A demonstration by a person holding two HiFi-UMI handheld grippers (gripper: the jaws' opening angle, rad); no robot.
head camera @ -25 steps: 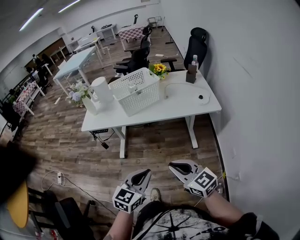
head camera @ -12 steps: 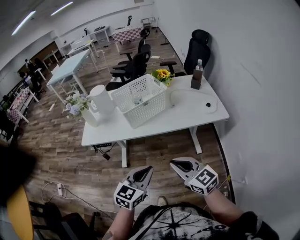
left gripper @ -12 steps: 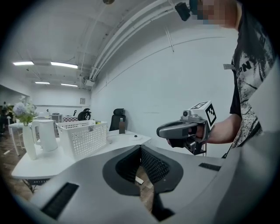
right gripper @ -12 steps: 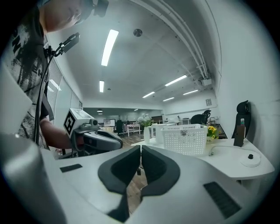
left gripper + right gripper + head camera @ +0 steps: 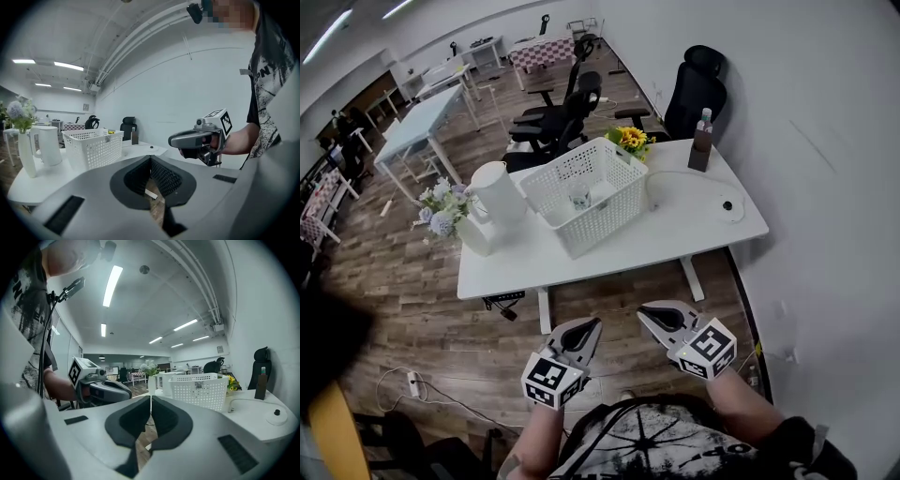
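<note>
1. Two tools carried low in front of the body: left tool [image 5: 591,325] and right tool [image 5: 646,313], side by side, near each other but not touching, tips aimed forward over the wooden floor [image 5: 431,300].
2. Left tool, seen along its own jaws: pressed together at the tips, nothing pinched between them, only floor showing through the slot behind the tips.
3. Right tool, seen the same way: likewise pressed together and empty.
4. Ahead of both tools and well apart from them: a white table [image 5: 703,230], not touched by either.
5. Straight ahead of the left tool, on the table: a white mesh basket [image 5: 600,223], upright, with a small pale item inside, too small to identify.
6. Ahead and to the left of the left tool: a white kettle [image 5: 499,192] just beside the basket, and further left a white vase of pale flowers [image 5: 474,234] near the table's end.
7. Ahead of the right tool, at the table's far edge: sunflowers [image 5: 628,139] behind the basket and a dark bottle [image 5: 702,142], upright.
8. Nearer the right tool than the bottle: a round white pad [image 5: 729,204] with a cable curving off towards the basket.
9. Beyond the table, farthest from both tools: black office chairs [image 5: 698,89].
10. Progress, judged from the layout: nothing gripped, nothing touched, every item standing on the table out of either tool's reach; handling seemingly not begun.
</note>
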